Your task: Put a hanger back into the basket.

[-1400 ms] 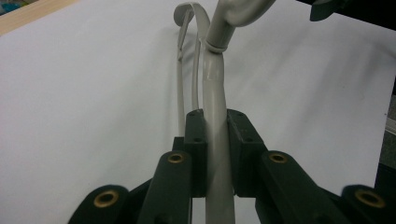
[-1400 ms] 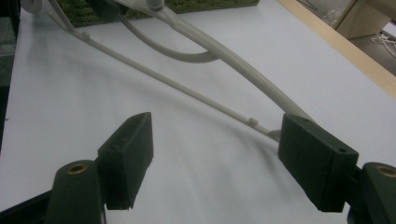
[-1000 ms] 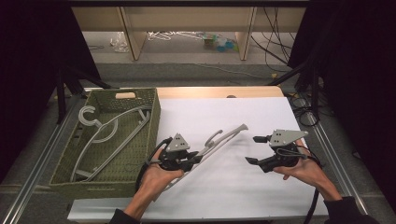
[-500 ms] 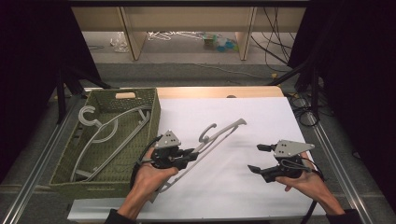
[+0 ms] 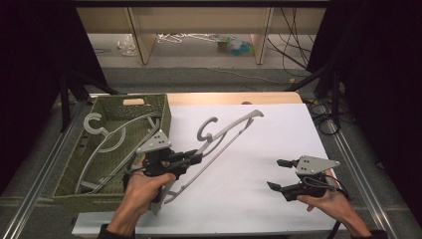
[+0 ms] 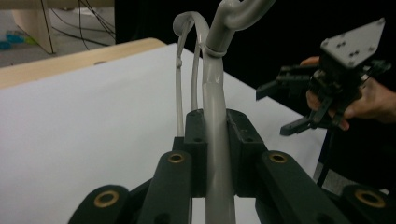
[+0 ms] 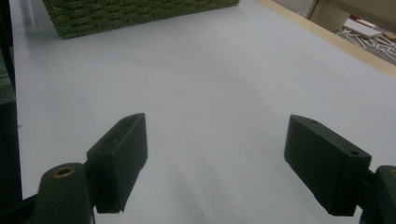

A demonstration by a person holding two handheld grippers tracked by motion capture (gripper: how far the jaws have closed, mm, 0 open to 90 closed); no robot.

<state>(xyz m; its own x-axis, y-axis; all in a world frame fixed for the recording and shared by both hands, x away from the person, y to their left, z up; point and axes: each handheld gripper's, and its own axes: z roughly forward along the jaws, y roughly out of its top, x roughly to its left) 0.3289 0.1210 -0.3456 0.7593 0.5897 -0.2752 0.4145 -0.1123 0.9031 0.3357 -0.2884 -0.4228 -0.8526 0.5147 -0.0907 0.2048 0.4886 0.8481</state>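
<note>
The grey plastic hanger point(image 5: 226, 134) now sits higher and closer to the woven basket point(image 5: 164, 117) than a second ago, its hook lifted and its long arm swung leftward over the white table point(image 5: 249, 199). From the left: the basket holds more hangers point(image 5: 107, 142). Beside it, the left gripper point(image 5: 191, 159) keeps its jaws clamped on the hanger's arm, as the left gripper view confirms point(image 6: 215, 154). Judging by this, the hanger is being carried toward the basket. Farther right, the right gripper point(image 5: 278, 175) has drifted slightly down, jaws wide apart, holding nothing.
</note>
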